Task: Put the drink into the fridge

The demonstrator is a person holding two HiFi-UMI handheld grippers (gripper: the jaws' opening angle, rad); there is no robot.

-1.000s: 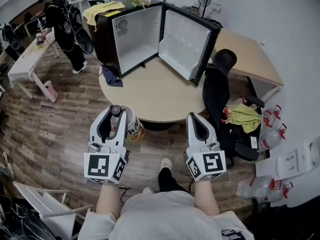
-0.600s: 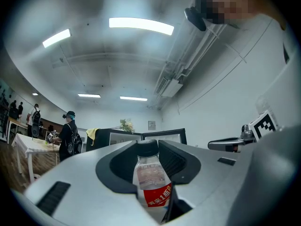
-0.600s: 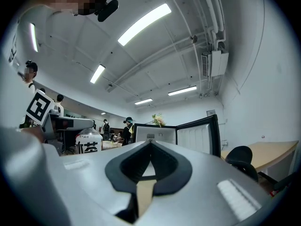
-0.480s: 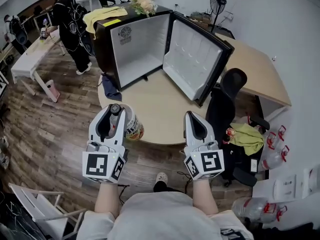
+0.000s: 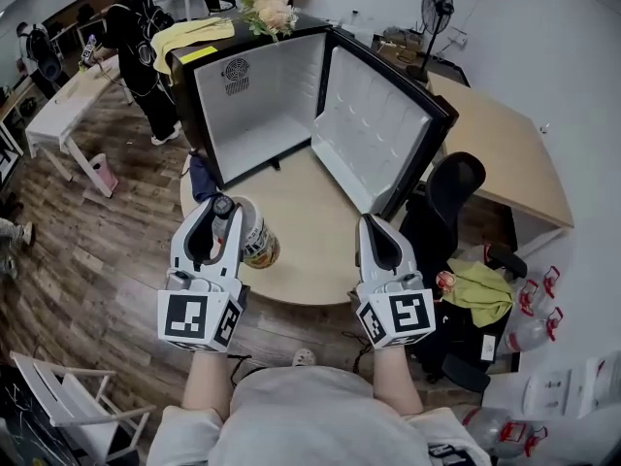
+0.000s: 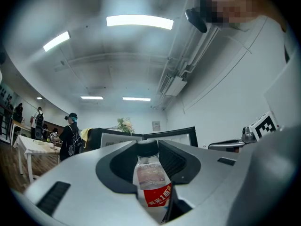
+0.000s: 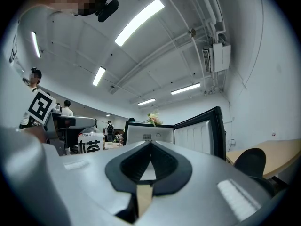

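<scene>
The left gripper (image 5: pixel 215 214) has its jaws clamped on a clear drink bottle (image 5: pixel 254 237) with a black cap and a red-and-white label. In the left gripper view the bottle (image 6: pixel 151 178) stands upright between the jaws of the left gripper (image 6: pixel 148 149), its cap level with their tips. The right gripper (image 5: pixel 375 226) carries nothing, and in its own view the jaws of the right gripper (image 7: pixel 149 145) are pressed together at the tips.

The open mini fridge (image 5: pixel 254 105) stands on the round tabletop (image 5: pixel 310 260) at 12 o'clock from both grippers. Its door (image 5: pixel 374 129) is swung out toward 1 o'clock.

Compared with a second ago, the fridge sits larger and nearer in the head view. The tabletop's near edge has slid toward the person, so the bottle now overlaps that edge instead of hanging short of it. The hold on the bottle is unchanged.

A person in dark clothes (image 5: pixel 146 47) stands at 10 o'clock, and a black office chair (image 5: pixel 444 197) is at 3 o'clock.
</scene>
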